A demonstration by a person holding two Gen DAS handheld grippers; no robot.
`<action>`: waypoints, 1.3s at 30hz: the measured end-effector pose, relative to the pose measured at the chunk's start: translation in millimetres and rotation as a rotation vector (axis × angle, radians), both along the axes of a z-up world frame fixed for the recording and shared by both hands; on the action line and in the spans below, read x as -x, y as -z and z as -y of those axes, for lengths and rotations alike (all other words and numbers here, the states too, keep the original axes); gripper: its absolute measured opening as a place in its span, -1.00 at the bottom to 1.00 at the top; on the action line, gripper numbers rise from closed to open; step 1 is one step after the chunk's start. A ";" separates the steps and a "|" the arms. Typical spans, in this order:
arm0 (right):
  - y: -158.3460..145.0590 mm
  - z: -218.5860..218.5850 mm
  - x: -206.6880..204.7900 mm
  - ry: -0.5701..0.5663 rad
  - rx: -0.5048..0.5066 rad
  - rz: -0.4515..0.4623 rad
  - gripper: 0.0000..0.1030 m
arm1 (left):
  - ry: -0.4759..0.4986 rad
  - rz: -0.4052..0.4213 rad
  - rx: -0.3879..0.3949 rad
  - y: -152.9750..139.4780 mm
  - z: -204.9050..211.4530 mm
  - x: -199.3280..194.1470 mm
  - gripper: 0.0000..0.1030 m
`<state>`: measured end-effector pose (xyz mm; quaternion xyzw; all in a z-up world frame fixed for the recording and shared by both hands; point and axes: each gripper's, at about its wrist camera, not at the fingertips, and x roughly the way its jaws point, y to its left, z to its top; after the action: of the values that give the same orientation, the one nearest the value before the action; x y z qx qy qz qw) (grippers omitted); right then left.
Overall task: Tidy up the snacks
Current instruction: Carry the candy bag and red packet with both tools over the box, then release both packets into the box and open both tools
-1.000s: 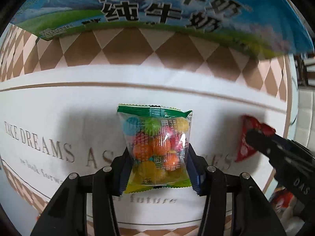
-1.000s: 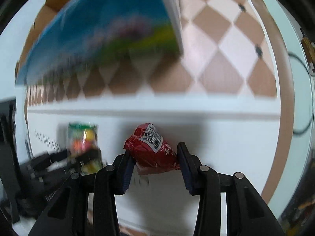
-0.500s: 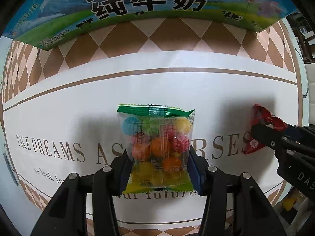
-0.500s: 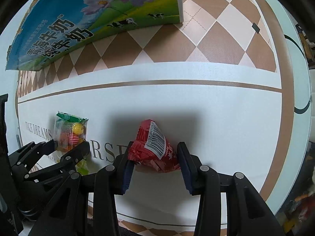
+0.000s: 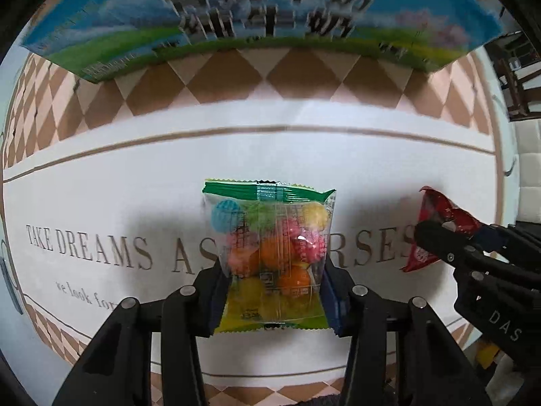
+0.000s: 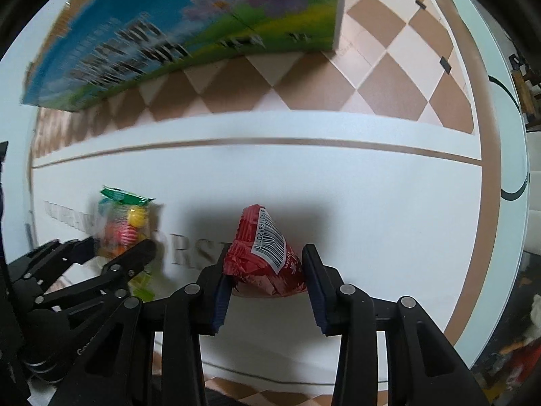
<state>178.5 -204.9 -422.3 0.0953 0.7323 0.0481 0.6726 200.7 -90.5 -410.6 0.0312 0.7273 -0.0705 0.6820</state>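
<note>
A clear bag of coloured candy balls (image 5: 270,247) with a green top seam hangs between the pads of my left gripper (image 5: 274,270), above the white tablecloth. The jaws are closing, and the pads press on both of the bag's sides. My right gripper (image 6: 267,264) is shut on a red foil snack packet (image 6: 267,253) with a barcode label, also held off the cloth. In the left wrist view the red packet (image 5: 436,216) shows at the right. In the right wrist view the candy bag (image 6: 125,220) and left gripper (image 6: 121,247) show at the left.
A blue and green milk carton box (image 5: 257,20) stands at the far side of the table, also seen blurred as the box (image 6: 189,34). The tablecloth (image 5: 101,203) is white with brown lettering and a brown diamond border. Clutter (image 6: 520,348) lies beyond the table's right edge.
Both grippers have shifted across the table while keeping their packets. The lettering on the cloth has slid sideways in both views, and the box now appears blurred.
</note>
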 end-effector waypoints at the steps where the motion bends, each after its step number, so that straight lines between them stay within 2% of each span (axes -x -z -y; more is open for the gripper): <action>1: -9.1 -1.4 -1.0 0.005 -0.016 0.016 -0.17 | -0.004 0.007 0.014 -7.4 -2.5 -1.1 -0.14; 7: -69.5 -0.9 -19.7 0.044 -0.129 0.107 -0.18 | -0.034 0.107 0.109 -75.5 -21.2 -22.8 -0.14; 11: -110.9 2.0 -49.0 0.068 -0.188 0.178 -0.18 | -0.059 0.180 0.174 -123.8 -32.6 -59.4 -0.14; 16: -144.0 8.8 -108.5 0.075 -0.198 0.256 -0.17 | -0.069 0.215 0.208 -147.4 -31.8 -126.5 -0.14; 18: -143.4 8.2 -134.3 0.085 -0.186 0.266 -0.17 | -0.066 0.221 0.197 -148.0 -25.5 -154.8 -0.14; 23: -119.3 8.8 -182.5 0.101 -0.147 0.236 -0.17 | -0.054 0.154 0.170 -120.6 -14.8 -219.8 -0.14; 31: -70.9 13.8 -215.5 0.153 -0.118 0.159 -0.15 | -0.027 0.038 0.125 -69.6 -1.3 -259.2 -0.13; 33: -64.7 15.8 -218.3 0.165 -0.102 0.142 -0.02 | -0.009 0.006 0.101 -61.1 3.5 -262.4 -0.08; 35: -60.8 17.7 -220.6 0.168 -0.094 0.131 0.51 | -0.013 -0.017 0.077 -55.5 4.5 -263.7 0.27; 36: -61.3 19.4 -220.5 0.174 -0.091 0.138 0.58 | -0.018 -0.017 0.089 -56.2 4.1 -263.9 0.45; 39: -64.6 22.1 -219.2 0.173 -0.085 0.145 0.63 | -0.028 0.008 0.108 -62.6 1.6 -261.9 0.49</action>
<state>397.6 -227.0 -357.7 0.1830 0.6680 0.0277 0.7208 462.6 -92.1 -348.0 -0.0155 0.7199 -0.0997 0.6867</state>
